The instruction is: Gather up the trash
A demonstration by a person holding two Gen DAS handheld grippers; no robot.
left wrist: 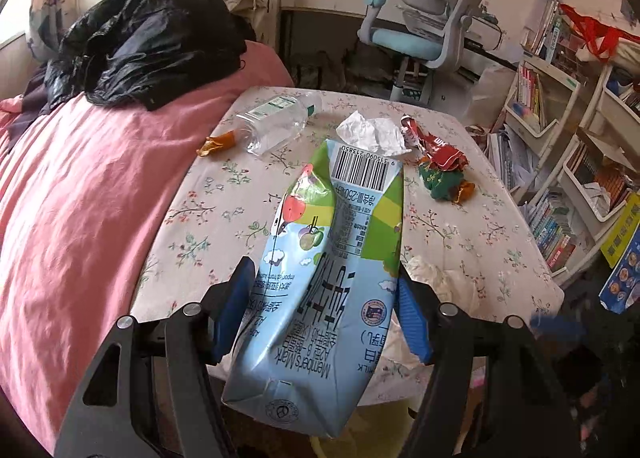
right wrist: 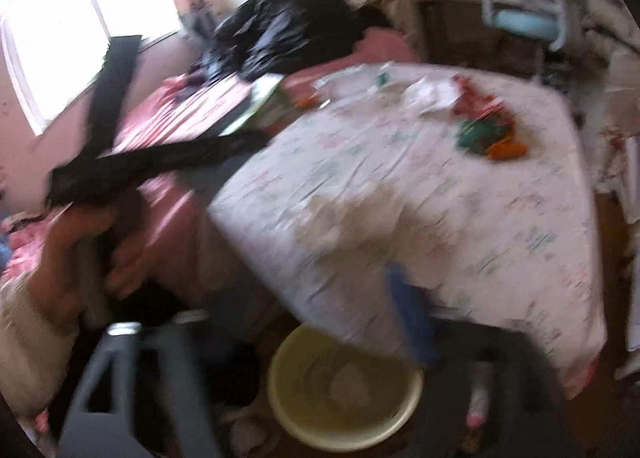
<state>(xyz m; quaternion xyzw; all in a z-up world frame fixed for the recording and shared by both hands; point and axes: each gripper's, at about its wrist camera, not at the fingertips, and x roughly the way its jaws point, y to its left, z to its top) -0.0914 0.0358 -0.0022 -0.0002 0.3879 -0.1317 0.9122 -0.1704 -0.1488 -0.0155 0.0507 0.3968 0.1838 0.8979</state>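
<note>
My left gripper (left wrist: 322, 270) is shut on a dented blue-and-green milk carton (left wrist: 332, 258), with a blue pad on each side, held above the near edge of the floral table (left wrist: 224, 209). Past it lie a clear plastic bottle (left wrist: 276, 125), crumpled white paper (left wrist: 372, 133), red (left wrist: 440, 149) and green wrappers (left wrist: 440, 177), and an orange wrapper (left wrist: 218, 143). A crumpled tissue (left wrist: 440, 286) lies by the carton. In the blurred right wrist view my right gripper (right wrist: 312, 282) stands open and holds nothing, above a pale yellow bin (right wrist: 344, 390).
A bed with a pink cover (left wrist: 80, 217) and a black bag (left wrist: 152, 45) borders the table's left side. A desk chair (left wrist: 424, 25) stands behind, and shelves of books (left wrist: 560, 161) stand to the right. A hand (right wrist: 68, 250) holding the left gripper shows in the right wrist view.
</note>
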